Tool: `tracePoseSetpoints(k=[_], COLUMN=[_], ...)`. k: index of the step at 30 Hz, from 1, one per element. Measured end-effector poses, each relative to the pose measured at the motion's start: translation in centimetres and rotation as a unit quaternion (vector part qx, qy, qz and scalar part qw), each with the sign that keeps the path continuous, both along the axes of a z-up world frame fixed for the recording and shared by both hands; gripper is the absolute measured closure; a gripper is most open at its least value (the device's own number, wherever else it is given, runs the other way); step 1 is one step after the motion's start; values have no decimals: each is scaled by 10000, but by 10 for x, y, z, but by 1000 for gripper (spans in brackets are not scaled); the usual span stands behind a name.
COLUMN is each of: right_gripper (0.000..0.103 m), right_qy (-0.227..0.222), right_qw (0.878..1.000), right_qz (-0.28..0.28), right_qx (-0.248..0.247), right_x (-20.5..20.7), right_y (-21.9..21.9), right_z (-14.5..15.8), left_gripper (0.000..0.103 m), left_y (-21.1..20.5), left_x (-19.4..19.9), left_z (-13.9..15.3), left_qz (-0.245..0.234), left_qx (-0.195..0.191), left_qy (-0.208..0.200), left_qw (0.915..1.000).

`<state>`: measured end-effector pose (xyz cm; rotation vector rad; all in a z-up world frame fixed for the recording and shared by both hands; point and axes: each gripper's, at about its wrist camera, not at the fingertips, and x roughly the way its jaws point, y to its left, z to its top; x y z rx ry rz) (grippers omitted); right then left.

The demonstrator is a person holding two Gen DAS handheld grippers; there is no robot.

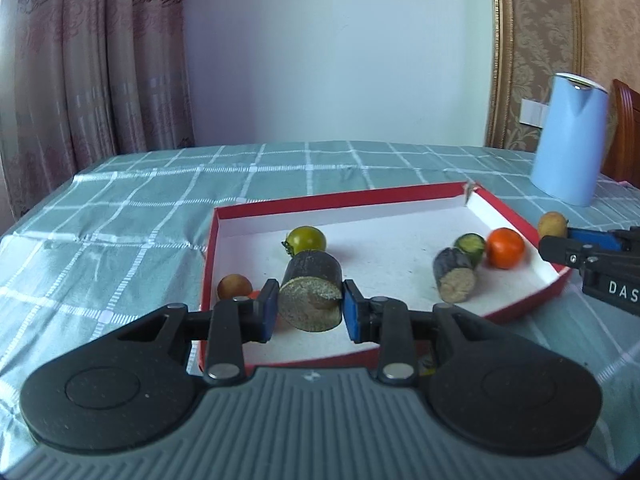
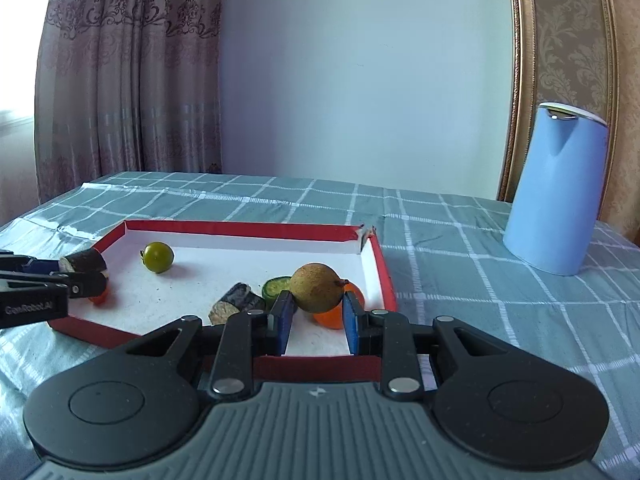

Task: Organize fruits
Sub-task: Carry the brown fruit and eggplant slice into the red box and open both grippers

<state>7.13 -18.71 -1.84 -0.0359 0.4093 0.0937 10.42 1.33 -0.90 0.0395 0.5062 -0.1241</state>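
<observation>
Kettle (image 2: 556, 196) behind tray (image 2: 382, 264), right.

Left gripper (image 1: 310, 306) tilted downward, jaws clamped on a load, right gripper (image 2: 316, 310) likewise tilted, jaws gripping.

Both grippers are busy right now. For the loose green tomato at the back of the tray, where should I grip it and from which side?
Grip the green tomato across its round middle, coming from above and the near side. It sits alone on the red tray's bare floor, so both fingers have room. Its stem points left in the left wrist view; keep the pads off that end.
</observation>
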Motion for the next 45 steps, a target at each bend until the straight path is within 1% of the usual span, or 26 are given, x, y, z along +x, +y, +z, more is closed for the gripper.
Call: tracePoseSetpoints(k=[4,10,13,16,20,26,32,34,37,38,40,42,45], right_gripper=[77,77,77,77,77,77,77,77,77,77,76,76,76], right_qy=[81,231,293,372,506,651,816,829,833,835,835,838,865], right_qw=[10000,9995,9991,9983,9968,9951,9940,9938,9939,9939,9941,9942,9944], right_qz=[54,202,249,298,357,408,420,443,473,471,473,462,425], right_qx=[-17,-71,-200,-321,-511,-626,-600,-588,-546,-549,-512,-482,-424], right_x=[13,40,56,70,85,98,105,106,106,105,105,105,105], right_y=[8,32,46,60,76,86,85,85,85,85,84,83,80], right_z=[2,4,3,0,-7,-14,-20,-21,-20,-20,-19,-19,-18], left_gripper=[73,73,73,73,73,73,72,70,61,57,52,42,39], left_y=[1,-4,-7,-7,-10,-12,-11,-11,-9,-9,-7,-6,-4], left_x=[9,27,31,34,40,49,53,53,54,55,56,57,56], left_z=[-3,-11,-13,-14,-15,-15,-15,-15,-15,-15,-16,-17,-16], left_qz=[81,250,317,310,352,380,430,448,477,487,508,563,534], left_qx=[21,167,322,294,399,392,346,353,291,277,255,228,165], left_qy=[56,234,158,158,134,157,155,146,154,153,169,211,200], left_qw=[9999,9993,9989,9990,9985,9984,9984,9983,9983,9983,9982,9979,9982])
